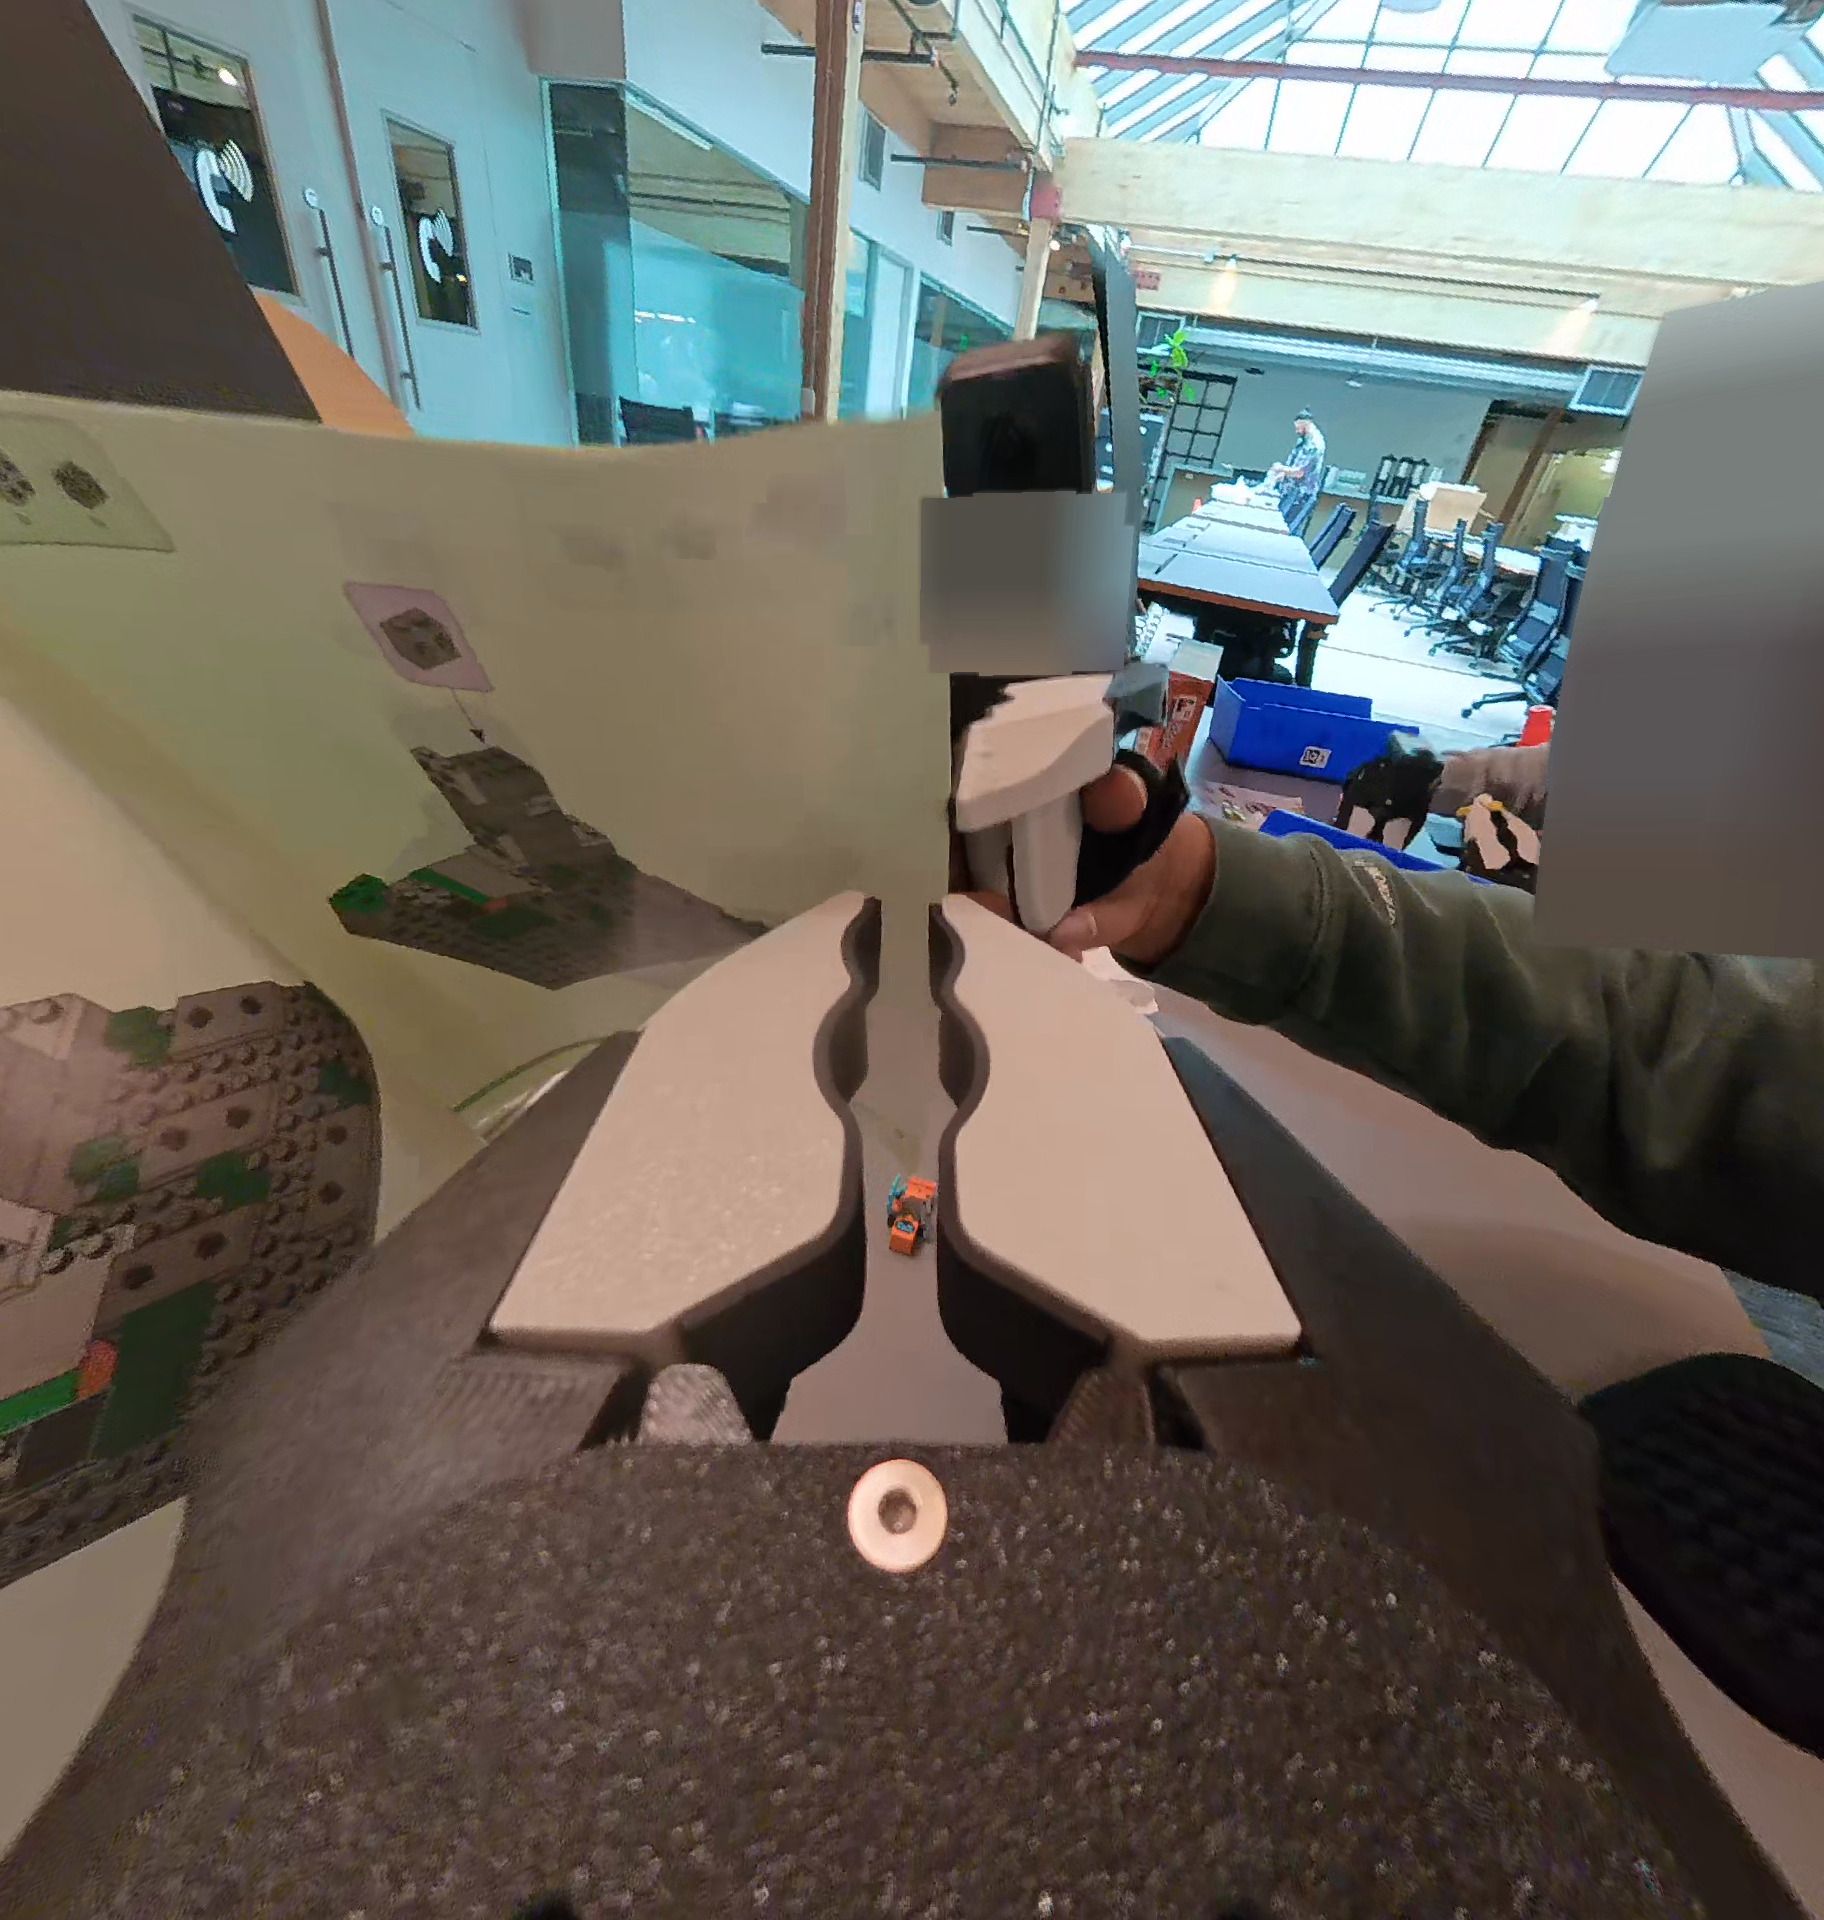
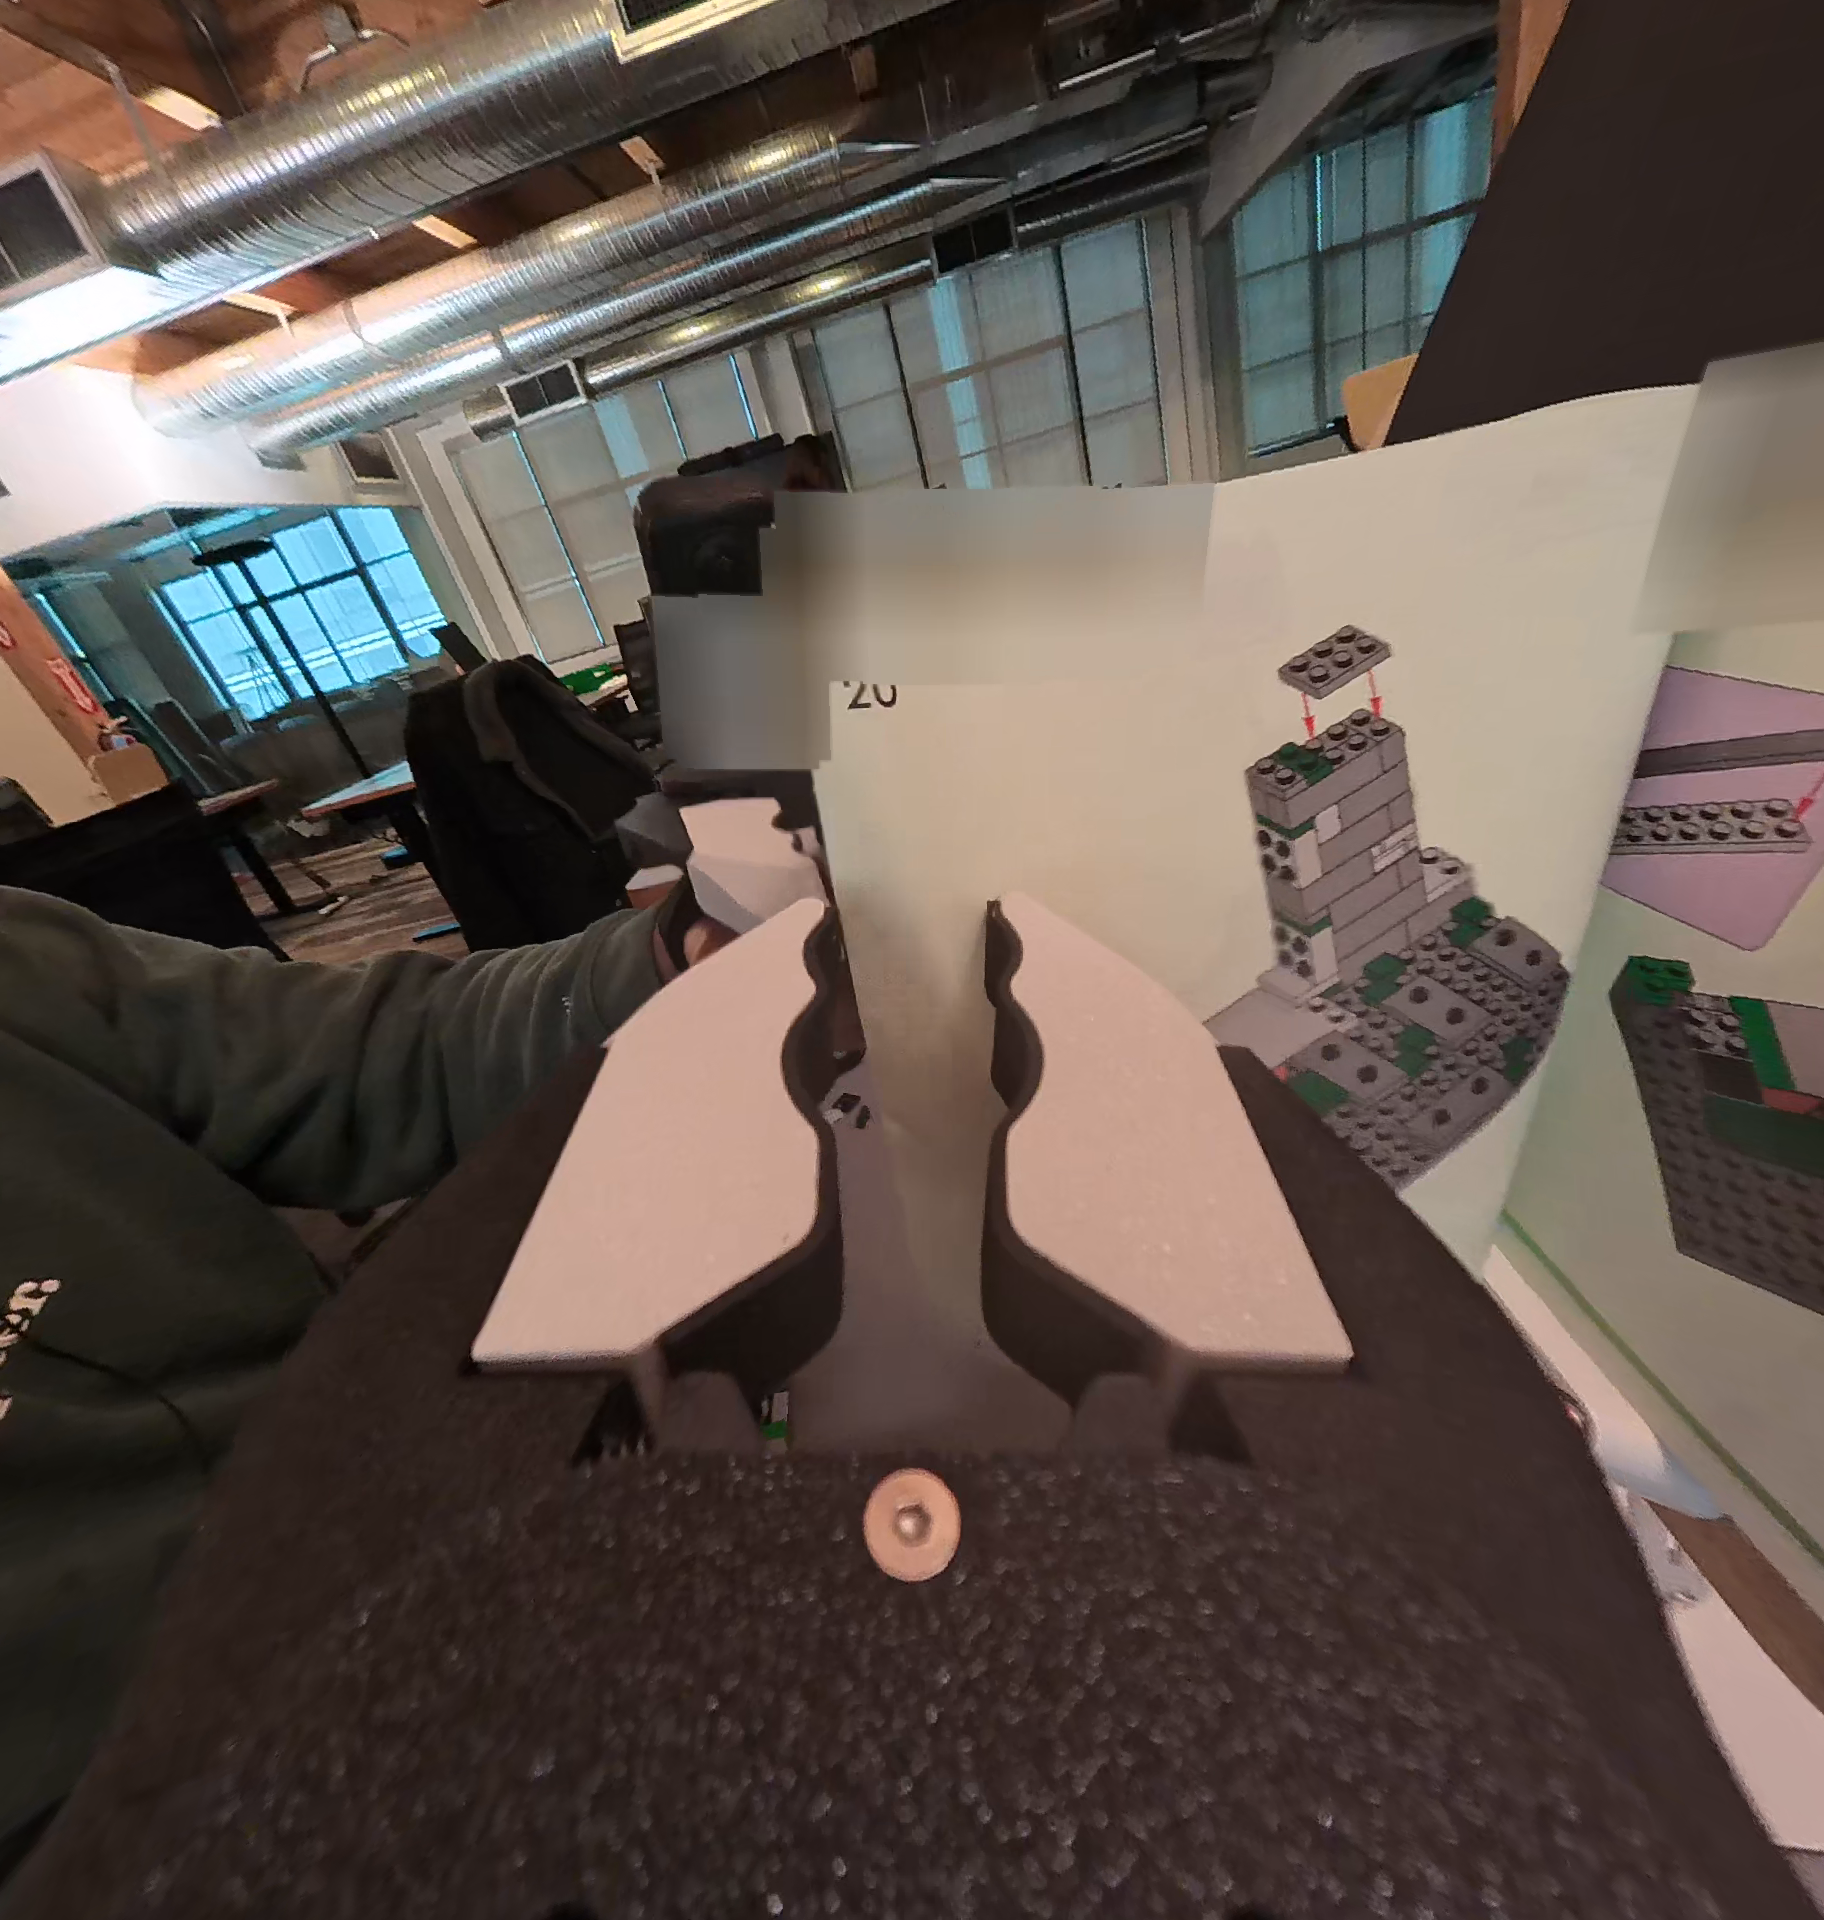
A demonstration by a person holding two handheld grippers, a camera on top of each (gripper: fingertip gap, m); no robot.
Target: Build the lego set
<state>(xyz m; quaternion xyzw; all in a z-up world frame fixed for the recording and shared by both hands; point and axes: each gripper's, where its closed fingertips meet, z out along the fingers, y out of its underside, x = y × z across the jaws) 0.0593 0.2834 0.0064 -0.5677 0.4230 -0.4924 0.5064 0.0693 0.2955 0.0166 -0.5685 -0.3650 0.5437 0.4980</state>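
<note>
A Lego instruction booklet (image 1: 627, 675) stands open and curved between my two grippers, with pictures of a grey and green build on its pages. My left gripper (image 1: 903, 925) has only a narrow gap between its jaws, and its tips are right at the page's right edge. A small orange Lego piece (image 1: 910, 1216) lies on the grey table (image 1: 897, 1392), seen between the fingers. My right gripper (image 2: 908, 914) is open and empty, with the booklet page (image 2: 1043, 779) filling the gap just ahead. Each gripper faces the other across the page edge.
A hand in a green sleeve (image 1: 1407, 956) holds the right gripper (image 1: 1033, 821). Blue bins (image 1: 1292, 727) and small black toy figures (image 1: 1391, 790) stand at the back right. The left gripper (image 2: 742, 862) shows partly behind the page. Office desks and chairs lie beyond. Both grippers' tips are close together, under 4 cm apart.
</note>
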